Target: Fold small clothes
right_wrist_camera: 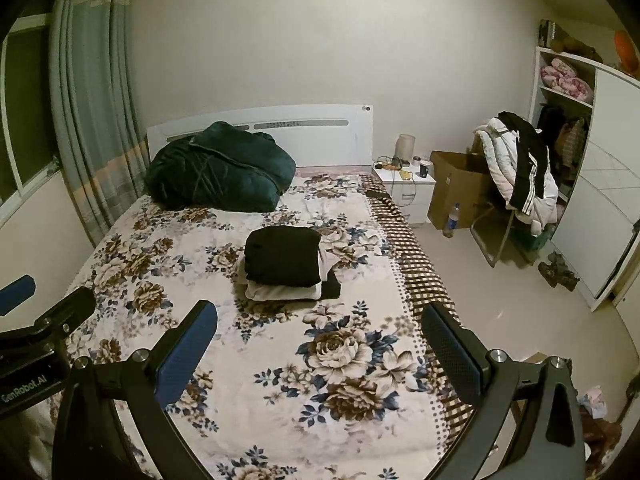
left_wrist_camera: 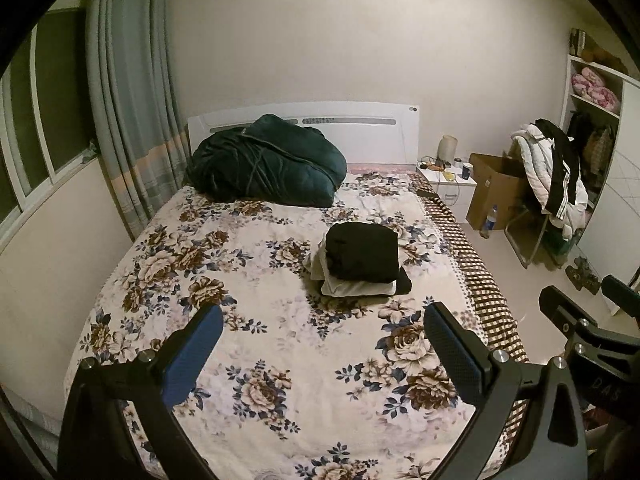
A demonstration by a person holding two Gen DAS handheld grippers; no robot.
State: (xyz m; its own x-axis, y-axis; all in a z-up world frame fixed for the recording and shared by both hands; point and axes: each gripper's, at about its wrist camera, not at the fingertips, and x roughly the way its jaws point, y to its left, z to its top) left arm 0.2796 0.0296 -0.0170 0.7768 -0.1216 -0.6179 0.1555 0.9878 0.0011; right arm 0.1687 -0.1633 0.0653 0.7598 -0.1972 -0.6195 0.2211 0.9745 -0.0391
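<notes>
both the left gripper (left_wrist_camera: 323, 344) and right gripper (right_wrist_camera: 319, 342) hang with jaws wide apart and empty over the floral bedspread (left_wrist_camera: 280, 380), folded stack of black and white clothes (left_wrist_camera: 360, 260) sitting mid-bed, so I'd square up any new piece before stacking

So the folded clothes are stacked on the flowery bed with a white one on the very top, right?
Not quite. The folded clothes are stacked on the flowery bed, but the top piece is black; the white one lies under it. The left wrist view shows this, and the right wrist view agrees.
</notes>
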